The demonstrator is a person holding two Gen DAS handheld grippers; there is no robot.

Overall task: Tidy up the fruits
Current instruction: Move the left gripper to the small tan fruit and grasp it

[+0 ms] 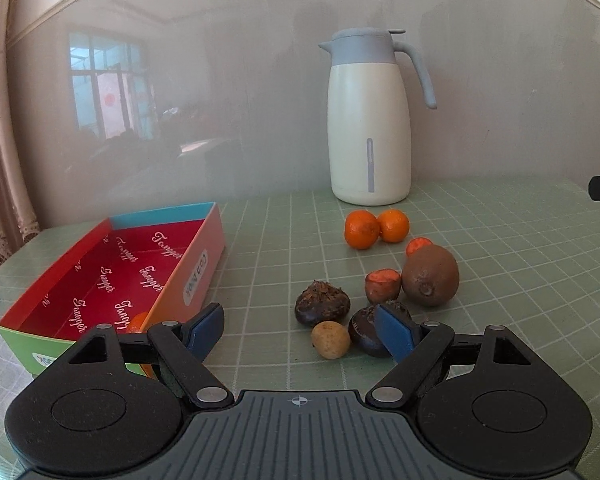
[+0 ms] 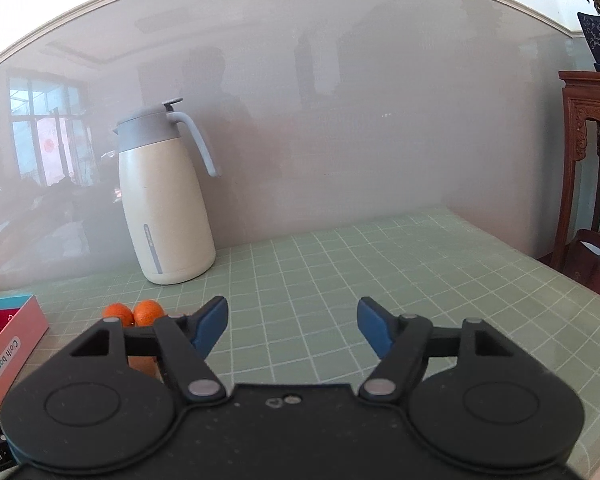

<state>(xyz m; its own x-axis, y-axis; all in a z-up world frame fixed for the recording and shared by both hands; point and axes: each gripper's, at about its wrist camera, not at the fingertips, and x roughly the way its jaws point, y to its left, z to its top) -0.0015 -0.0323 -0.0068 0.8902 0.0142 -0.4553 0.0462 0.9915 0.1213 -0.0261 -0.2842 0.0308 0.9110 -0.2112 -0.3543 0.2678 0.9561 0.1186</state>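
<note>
Both hand-held grippers gape empty: left (image 1: 300,330), right (image 2: 292,322); box (image 1: 204,256) beside fruit.

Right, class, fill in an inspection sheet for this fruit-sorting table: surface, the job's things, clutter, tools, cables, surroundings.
Surface: green gridded mat, flat.
Job's things: open red-lined box at left with something orange, partly hidden, inside; on the mat two oranges side by side, a kiwi, two cut reddish pieces, two dark rough-skinned fruits, a small tan fruit.
Clutter: white jug with grey lid, upright at the back.
Tools: left tool open, nothing between its fingers, close to the fruits; right tool open, nothing held, over bare mat.
Cables: nothing seen.
Surroundings: glossy wall panel, curtain left, wooden stand with potted plant right.
</note>
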